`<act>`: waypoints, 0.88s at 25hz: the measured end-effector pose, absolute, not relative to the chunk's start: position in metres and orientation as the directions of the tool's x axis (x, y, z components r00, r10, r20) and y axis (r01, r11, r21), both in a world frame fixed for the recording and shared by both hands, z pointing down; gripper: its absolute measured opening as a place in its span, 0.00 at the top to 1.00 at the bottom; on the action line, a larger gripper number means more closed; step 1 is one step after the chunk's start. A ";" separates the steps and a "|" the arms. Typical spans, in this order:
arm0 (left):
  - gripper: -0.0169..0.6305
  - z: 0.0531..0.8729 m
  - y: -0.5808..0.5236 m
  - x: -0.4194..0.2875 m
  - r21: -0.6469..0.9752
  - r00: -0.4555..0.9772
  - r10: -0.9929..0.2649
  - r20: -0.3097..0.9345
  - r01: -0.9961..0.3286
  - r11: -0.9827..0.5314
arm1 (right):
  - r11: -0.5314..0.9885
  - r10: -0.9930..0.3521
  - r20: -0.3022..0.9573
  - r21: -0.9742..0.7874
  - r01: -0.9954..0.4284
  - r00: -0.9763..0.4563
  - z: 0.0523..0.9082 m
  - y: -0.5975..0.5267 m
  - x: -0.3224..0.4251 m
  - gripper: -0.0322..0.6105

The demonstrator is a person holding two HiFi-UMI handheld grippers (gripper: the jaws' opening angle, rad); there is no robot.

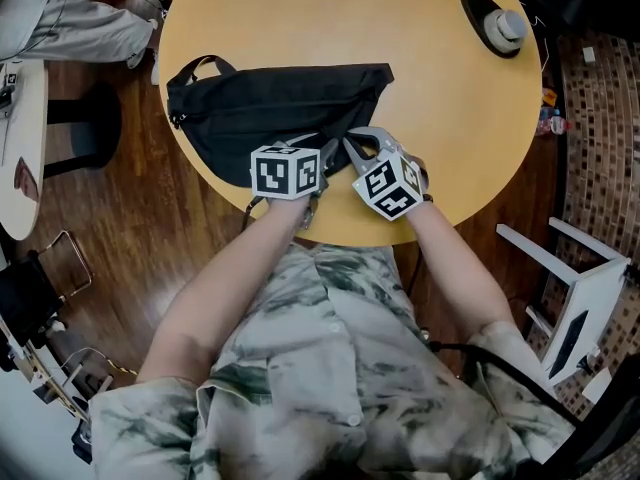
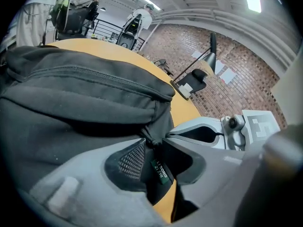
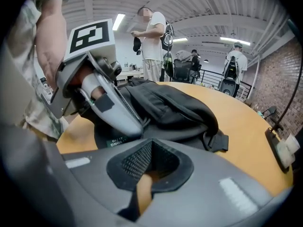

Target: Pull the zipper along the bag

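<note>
A black bag point(image 1: 270, 108) lies flat on the round wooden counter point(image 1: 450, 98), long side across the person's front, with its carry loop point(image 1: 200, 68) at the person's left end. Both tongs meet at the bag's near edge, close to its right-hand end, their marker cubes side by side at the counter's near rim.

The left tongs point(image 2: 154, 143) are clamped on a bunched fold of the bag's black fabric; a small green label point(image 2: 160, 170) hangs from that fold between the jaws. In the left gripper view the bulk of the bag spreads away beyond and to the left of the jaw tips, and a closed zipper point(image 2: 94, 75) runs across its upper panel.

The right tongs point(image 3: 150, 142) have their jaws drawn together, the tips right against the edge of the bag, just beside the spot where the left tongs pinch. Whether anything thin sits between those tips cannot be made out. In the right gripper view the bag lies just beyond the jaw tips and reaches off to the right
</note>
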State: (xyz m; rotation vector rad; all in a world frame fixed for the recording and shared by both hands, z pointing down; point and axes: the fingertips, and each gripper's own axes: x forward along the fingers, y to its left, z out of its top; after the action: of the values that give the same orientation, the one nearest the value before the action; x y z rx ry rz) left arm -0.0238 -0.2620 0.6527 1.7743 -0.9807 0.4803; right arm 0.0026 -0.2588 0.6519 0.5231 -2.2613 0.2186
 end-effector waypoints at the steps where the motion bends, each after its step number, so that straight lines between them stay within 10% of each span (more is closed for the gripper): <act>1: 0.79 0.655 -0.263 -0.023 0.588 0.591 -0.397 0.702 -0.796 -0.144 | 0.899 -0.298 0.740 0.006 -0.438 -0.603 0.653 -0.258 0.003 0.94; 22: 0.92 0.660 -0.268 -0.026 0.592 0.576 -0.393 0.717 -0.800 -0.093 | 0.879 -0.309 0.748 -0.010 -0.476 -0.588 0.662 -0.256 0.004 0.95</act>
State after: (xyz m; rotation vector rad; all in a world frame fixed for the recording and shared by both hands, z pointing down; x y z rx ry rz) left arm -0.0256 -0.2679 0.6597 1.7049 -0.9988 0.4610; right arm 0.0043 -0.2559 0.6623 0.5625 -2.2421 0.2667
